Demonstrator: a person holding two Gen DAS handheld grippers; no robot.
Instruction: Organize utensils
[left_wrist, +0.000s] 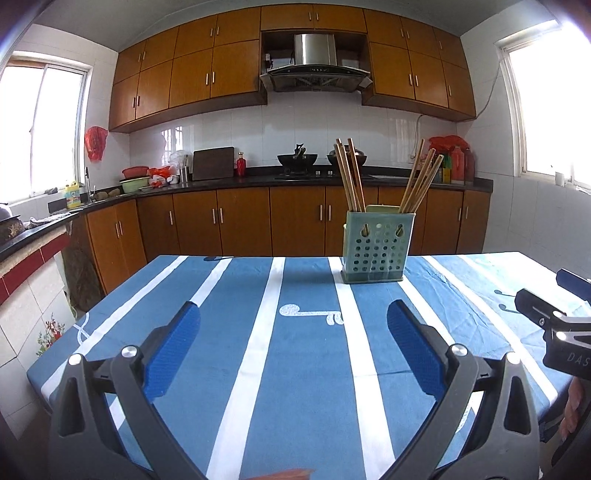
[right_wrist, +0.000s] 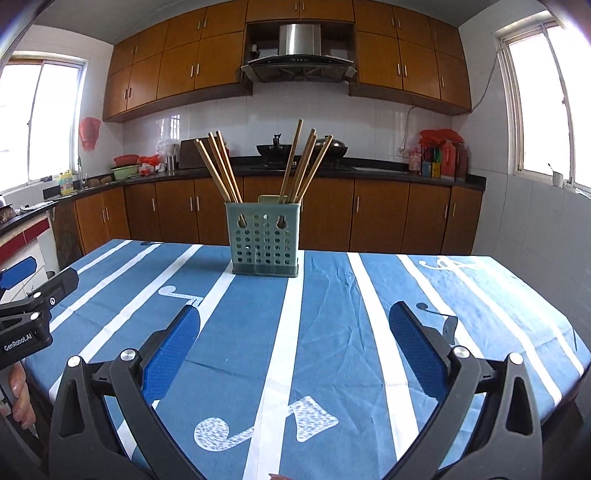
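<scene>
A pale green perforated utensil holder (left_wrist: 376, 247) stands upright near the table's far edge, also in the right wrist view (right_wrist: 264, 240). Several wooden chopsticks lean out of its left side (left_wrist: 349, 177) (right_wrist: 219, 168) and several out of its right side (left_wrist: 421, 181) (right_wrist: 303, 162). My left gripper (left_wrist: 293, 314) is open and empty, low over the near part of the table. My right gripper (right_wrist: 293, 315) is open and empty, also near the front. Each gripper shows at the edge of the other's view, the right one (left_wrist: 546, 314) and the left one (right_wrist: 33, 299).
The table carries a blue cloth with white stripes (left_wrist: 295, 369) (right_wrist: 332, 332). Behind it runs a kitchen counter (left_wrist: 295, 181) with woks on a stove (left_wrist: 297, 159), bowls and bottles. A tiled counter edge (left_wrist: 29, 258) lies to the left.
</scene>
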